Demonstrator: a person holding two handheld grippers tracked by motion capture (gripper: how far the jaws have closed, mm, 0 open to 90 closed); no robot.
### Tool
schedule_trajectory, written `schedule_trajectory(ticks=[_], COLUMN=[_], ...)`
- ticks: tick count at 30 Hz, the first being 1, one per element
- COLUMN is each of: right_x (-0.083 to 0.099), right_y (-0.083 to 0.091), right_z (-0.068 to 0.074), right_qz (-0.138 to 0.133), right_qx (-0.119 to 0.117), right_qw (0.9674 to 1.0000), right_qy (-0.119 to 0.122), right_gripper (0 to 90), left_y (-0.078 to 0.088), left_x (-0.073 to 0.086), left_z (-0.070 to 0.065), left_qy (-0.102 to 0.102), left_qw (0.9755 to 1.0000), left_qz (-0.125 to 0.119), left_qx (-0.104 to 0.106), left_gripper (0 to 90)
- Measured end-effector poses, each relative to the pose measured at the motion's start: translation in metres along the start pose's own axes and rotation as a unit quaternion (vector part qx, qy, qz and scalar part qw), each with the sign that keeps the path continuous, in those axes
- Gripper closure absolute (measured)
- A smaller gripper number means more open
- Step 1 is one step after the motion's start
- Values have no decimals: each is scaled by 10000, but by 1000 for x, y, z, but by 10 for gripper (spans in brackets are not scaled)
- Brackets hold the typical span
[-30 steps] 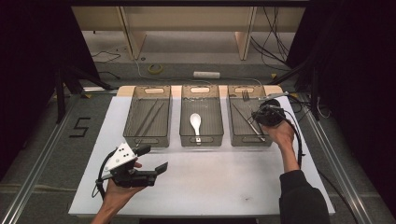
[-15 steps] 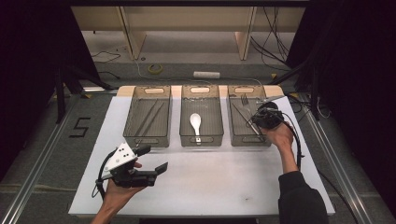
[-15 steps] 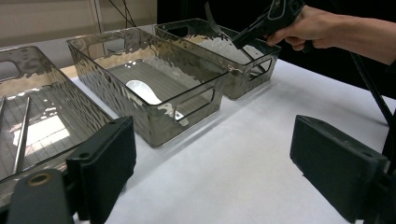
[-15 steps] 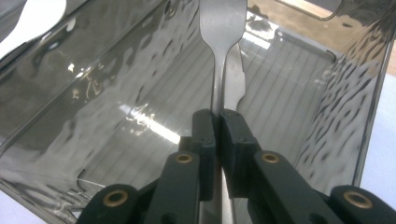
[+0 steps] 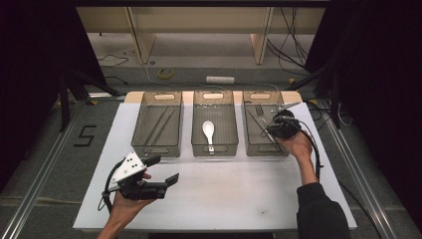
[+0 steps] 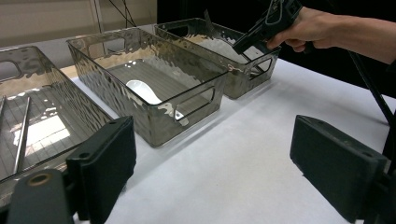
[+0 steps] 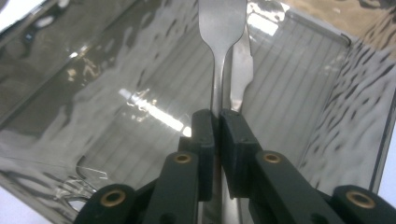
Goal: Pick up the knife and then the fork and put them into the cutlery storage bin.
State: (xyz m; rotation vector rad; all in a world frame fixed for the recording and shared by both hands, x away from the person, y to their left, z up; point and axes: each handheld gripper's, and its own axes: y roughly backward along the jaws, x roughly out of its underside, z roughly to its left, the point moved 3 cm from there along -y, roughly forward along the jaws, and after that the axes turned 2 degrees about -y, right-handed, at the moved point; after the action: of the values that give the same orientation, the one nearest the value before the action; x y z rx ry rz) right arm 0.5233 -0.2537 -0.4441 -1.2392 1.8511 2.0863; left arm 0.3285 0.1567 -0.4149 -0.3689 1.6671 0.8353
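Note:
Three clear plastic bins stand in a row on the white table top [image 5: 224, 194]. My right gripper [image 5: 271, 128] reaches into the right bin [image 5: 245, 127] and is shut on a thin metal utensil [image 7: 221, 23], whose neck is pinched between the pads [image 7: 233, 135]. A second metal utensil [image 7: 243, 70] lies beside it on the bin floor. From the left gripper view the right gripper [image 6: 245, 44] dips over that bin's rim. My left gripper [image 5: 164, 170] is held over the table's near left, open, with nothing between its jaws [image 6: 219, 182].
The middle bin [image 5: 193, 127] holds a white spoon [image 5: 208, 130]. The left bin [image 5: 144, 127] holds thin metal rods [image 5: 159, 124]. A cable [image 5: 313, 149] trails from the right gripper along the table's right side. Bare white table lies in front of the bins.

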Motion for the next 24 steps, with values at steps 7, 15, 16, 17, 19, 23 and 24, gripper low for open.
schedule_trajectory(ticks=[7, 15, 16, 17, 19, 23, 24], right_x=[0, -6, -7, -7, -7, -7, -7], right_y=[-1, 10, 13, 14, 18, 27, 30], right_z=[-2, 0, 2, 3, 8, 20, 23], right_qz=[12, -393, -454, -490, -529, -698, -753], right_qx=[-6, -238, -364, -450, -554, -700, -737], right_qw=[9998, 9982, 9973, 9967, 9960, 9943, 9936], right_qy=[-210, -394, -452, -474, -451, -409, -395], right_gripper=[719, 584, 544, 511, 459, 383, 368], left_y=[0, 0, 0, 0, 0, 0, 0], left_x=[0, 0, 0, 0, 0, 0, 0], left_z=[0, 0, 0, 0, 0, 0, 0], left_qy=[7, -2, -4, -4, 5, -4, -4], left_qw=[10000, 10000, 10000, 10000, 10000, 10000, 10000], left_qz=[-1, 2, 1, 0, 6, 13, 16], left_qx=[-2, -3, -2, -3, -5, -5, -3], left_gripper=[141, 141, 141, 141, 141, 141, 141])
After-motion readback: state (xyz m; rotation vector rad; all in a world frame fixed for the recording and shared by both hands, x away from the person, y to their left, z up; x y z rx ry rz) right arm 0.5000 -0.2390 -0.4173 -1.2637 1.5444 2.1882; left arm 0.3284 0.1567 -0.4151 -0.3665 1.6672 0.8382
